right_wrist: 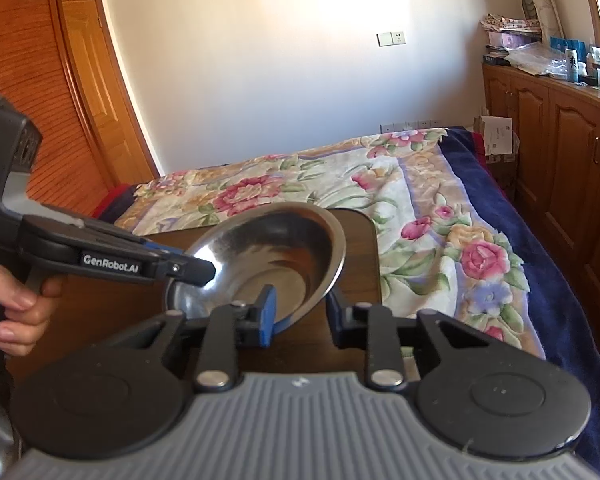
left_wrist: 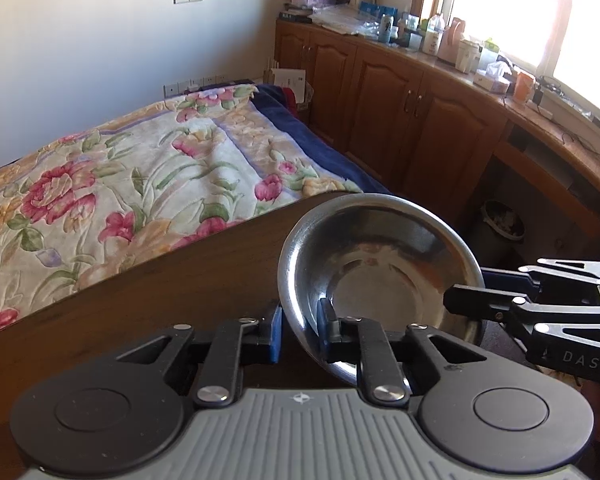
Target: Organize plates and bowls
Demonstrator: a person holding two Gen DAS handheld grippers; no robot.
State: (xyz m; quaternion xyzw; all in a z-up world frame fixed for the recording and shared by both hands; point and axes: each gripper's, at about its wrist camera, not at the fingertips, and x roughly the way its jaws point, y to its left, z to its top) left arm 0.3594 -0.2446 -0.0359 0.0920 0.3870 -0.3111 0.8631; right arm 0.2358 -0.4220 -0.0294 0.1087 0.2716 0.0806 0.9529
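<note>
A shiny steel bowl [left_wrist: 374,264] is tilted above the dark wooden table [left_wrist: 160,292]. My left gripper [left_wrist: 300,334] straddles the bowl's near rim, one finger inside and one outside. My right gripper [left_wrist: 466,294] comes in from the right onto the bowl's other rim. In the right wrist view the same bowl [right_wrist: 276,252] is tilted, my right gripper [right_wrist: 300,316] has its rim between the fingers, and the left gripper [right_wrist: 196,270] reaches in from the left. The jaws are not fully together on either side. A second steel rim seems to lie under the bowl.
A bed with a floral quilt [left_wrist: 112,184] lies just beyond the table. Wooden cabinets [left_wrist: 384,108] with a cluttered counter run along the right under a window. A waste bin [left_wrist: 502,226] stands on the floor. A wooden wardrobe [right_wrist: 32,92] stands at left.
</note>
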